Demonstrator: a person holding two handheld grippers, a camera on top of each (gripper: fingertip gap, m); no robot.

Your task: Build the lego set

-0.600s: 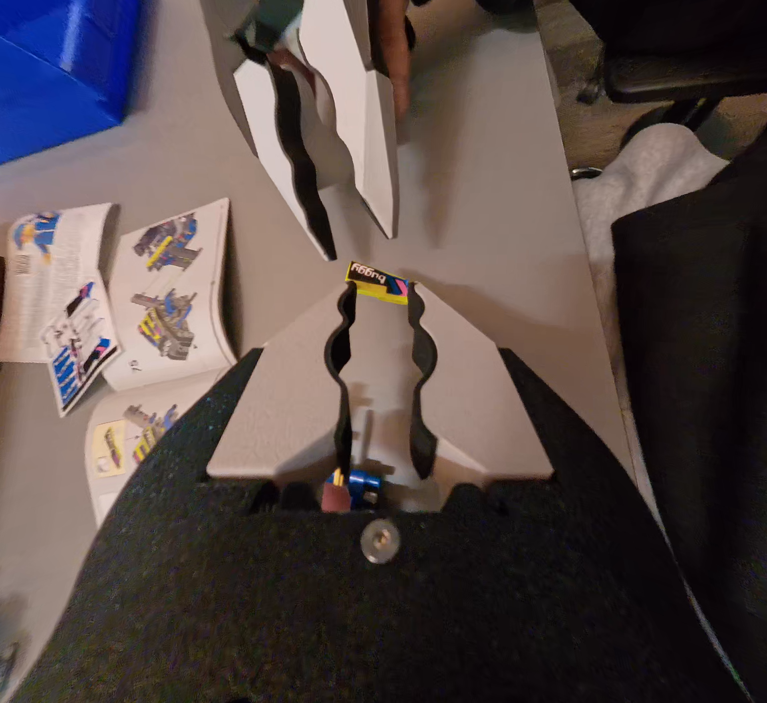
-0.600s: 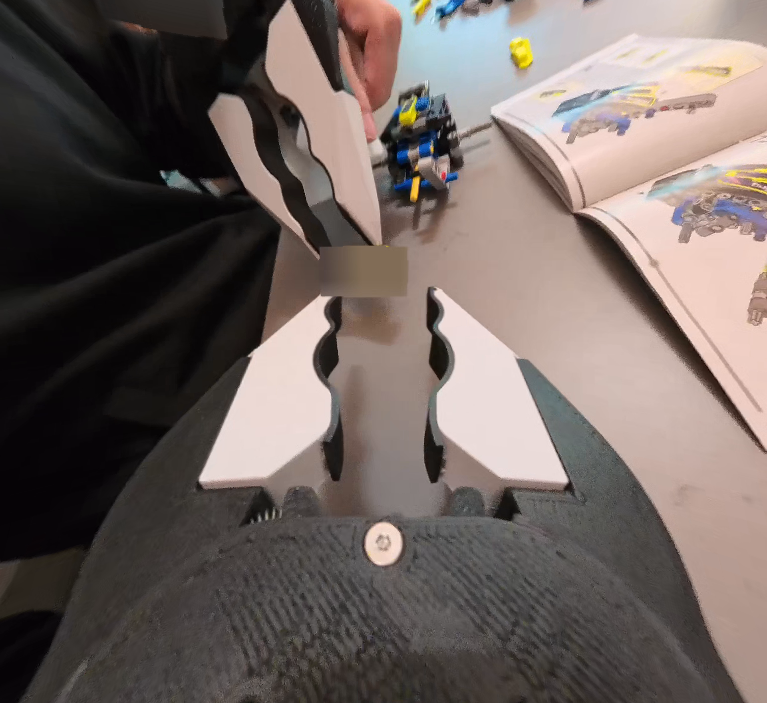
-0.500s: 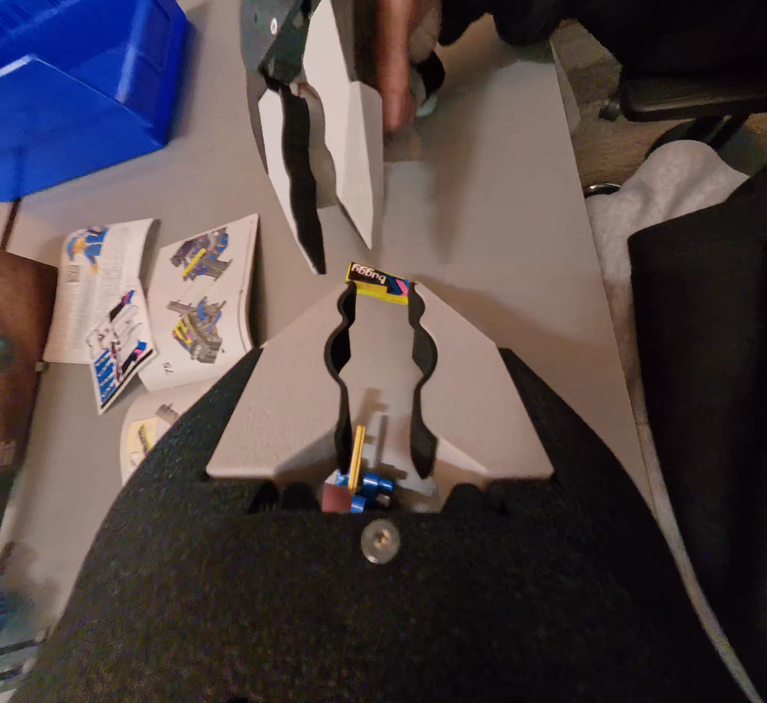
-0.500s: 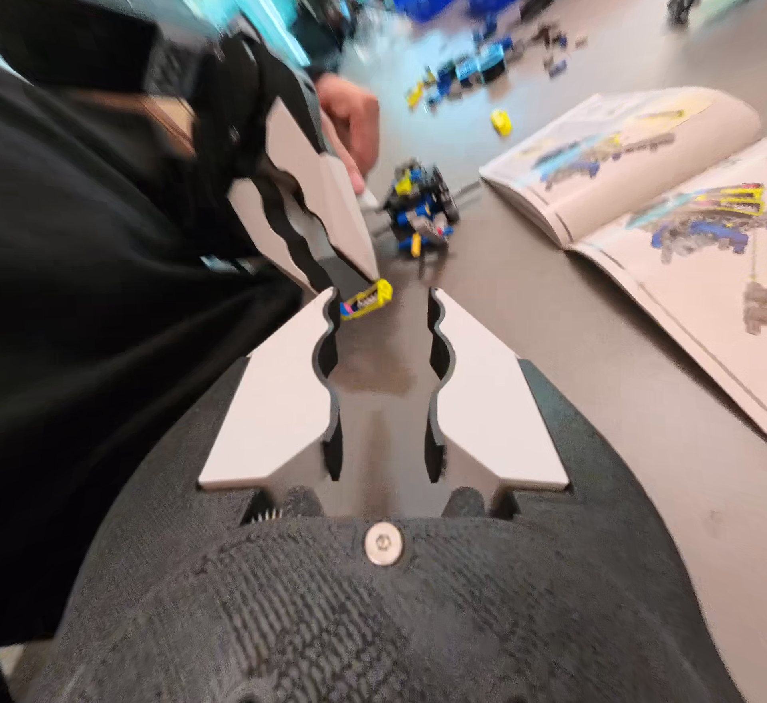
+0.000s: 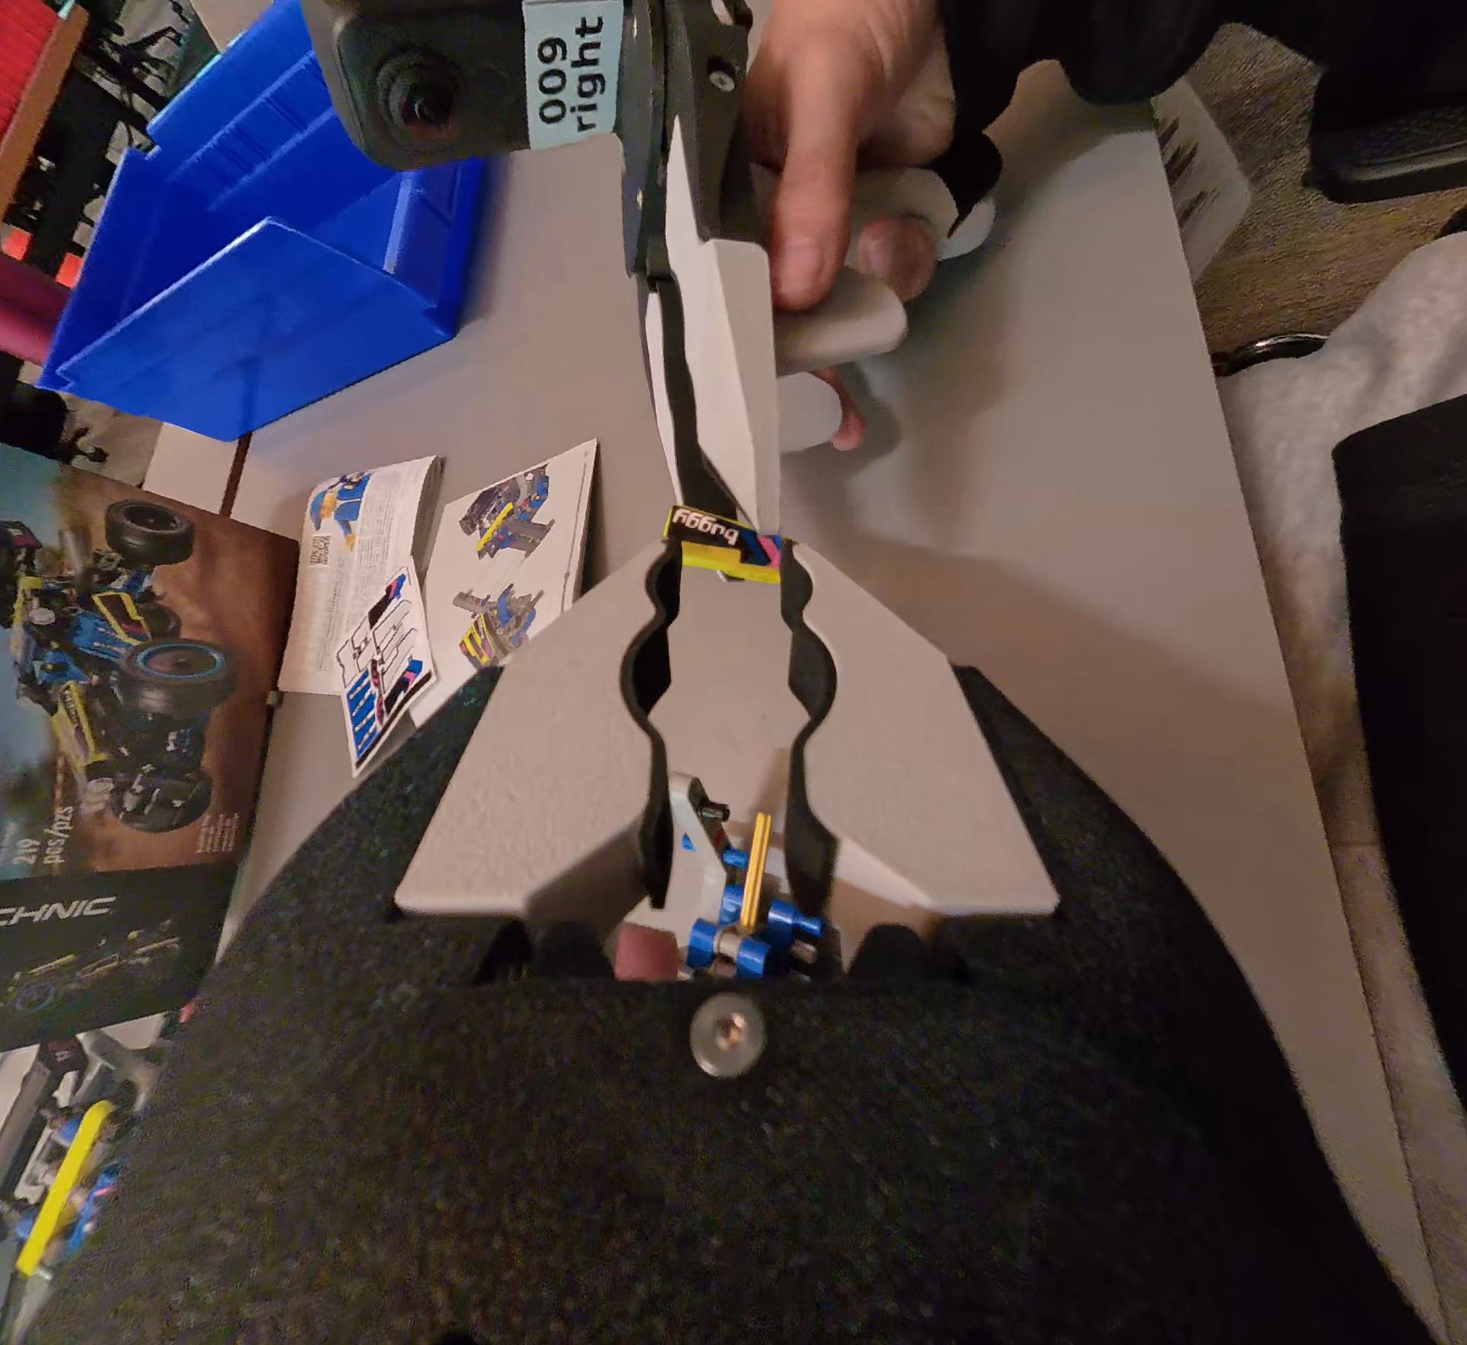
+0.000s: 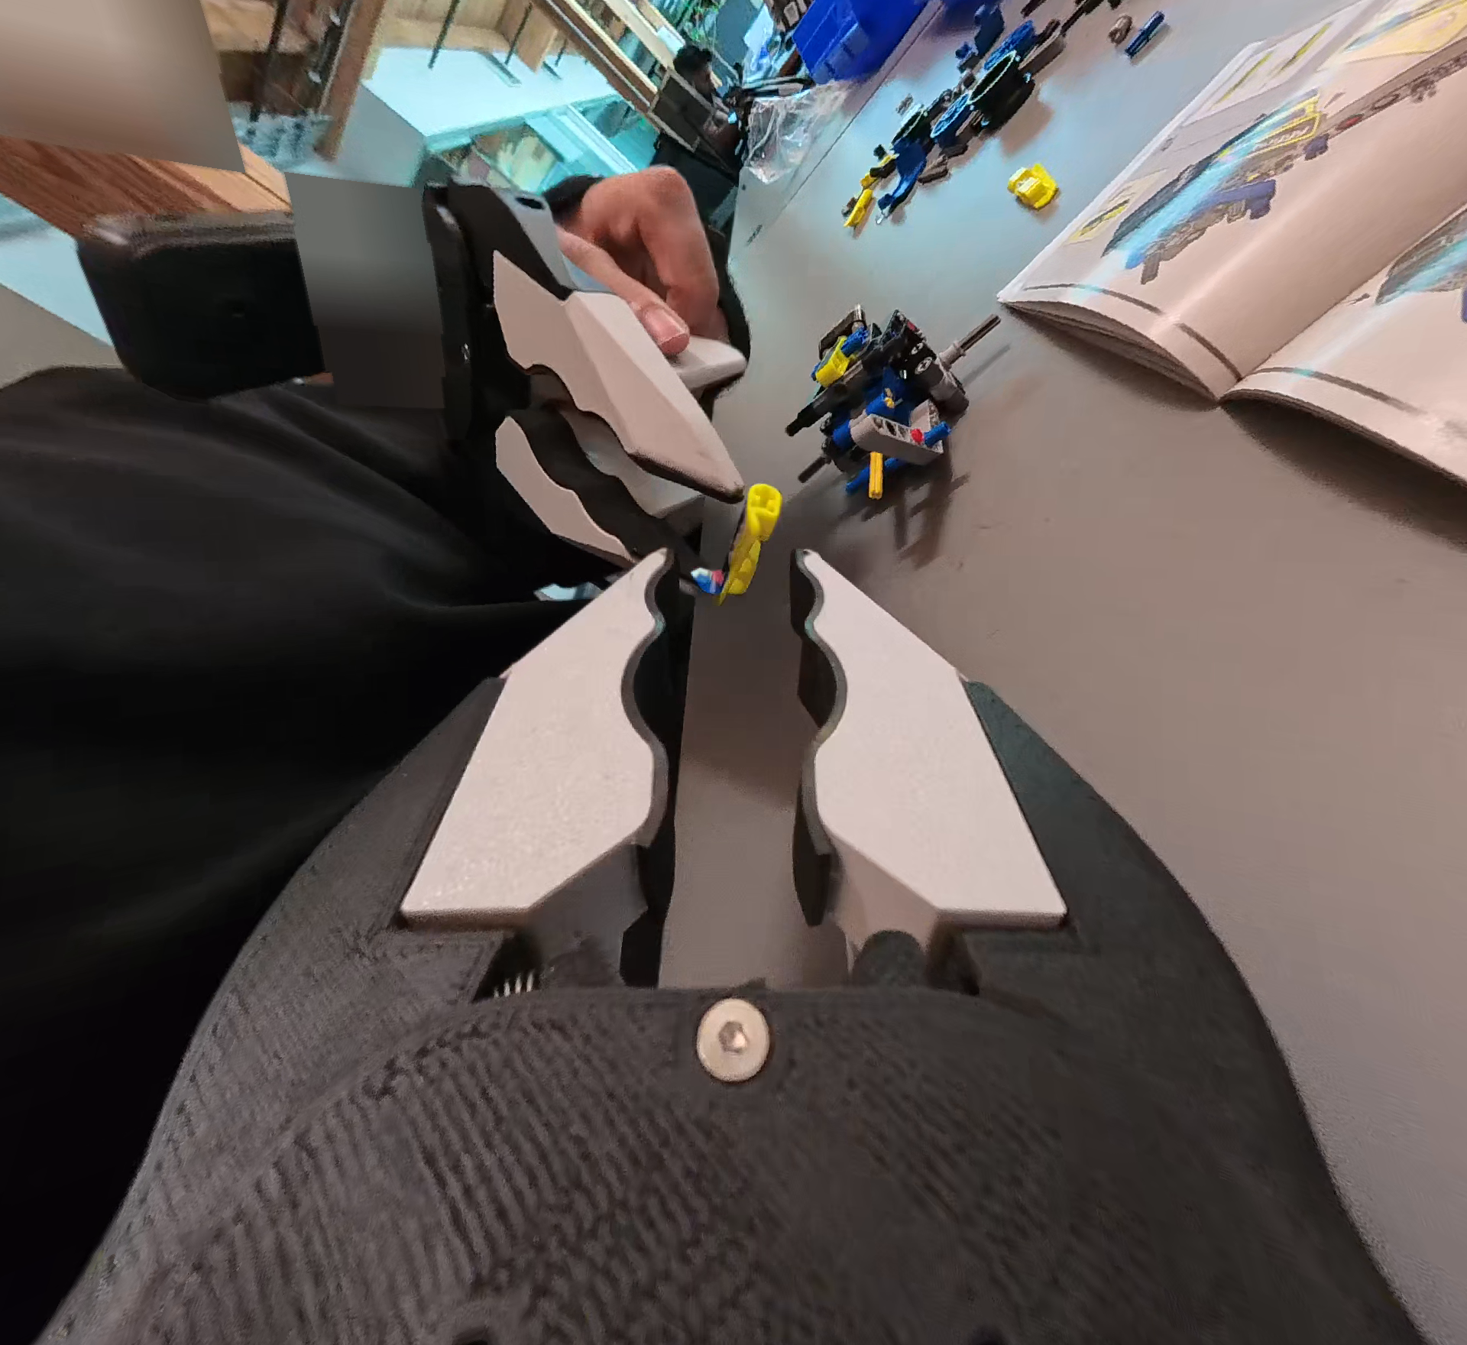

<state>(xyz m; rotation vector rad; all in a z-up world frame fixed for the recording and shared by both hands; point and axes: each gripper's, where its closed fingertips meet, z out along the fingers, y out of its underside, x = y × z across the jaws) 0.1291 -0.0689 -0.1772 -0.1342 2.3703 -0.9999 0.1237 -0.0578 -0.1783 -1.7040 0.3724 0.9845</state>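
My left gripper [image 5: 730,553] is shut on a small yellow brick piece [image 5: 726,551] with a black, pink and blue sticker, gripped end to end between its fingertips above the grey table [image 5: 992,592]. My right gripper [image 5: 730,505] comes down from above, held by a hand [image 5: 841,116], with its tips at the piece. In the right wrist view the yellow piece [image 6: 754,537] stands between the right gripper's [image 6: 730,560] fingertips, close to the left finger, with a gap to the right finger [image 6: 810,576]. The right gripper is open. The left gripper [image 6: 691,525] shows there at the upper left.
A partly built blue, grey and yellow model [image 6: 881,394] stands on the table, also seen below my left fingers [image 5: 738,902]. An open instruction booklet [image 6: 1270,275], a sticker sheet [image 5: 381,672], the kit box [image 5: 119,672], blue bins [image 5: 238,275] and loose parts [image 6: 952,116] lie around. Less than 4 cm separates the two grippers' tips.
The right gripper has moved in onto the yellow piece and its jaws have narrowed around it. The left gripper has kept its hold on the piece.
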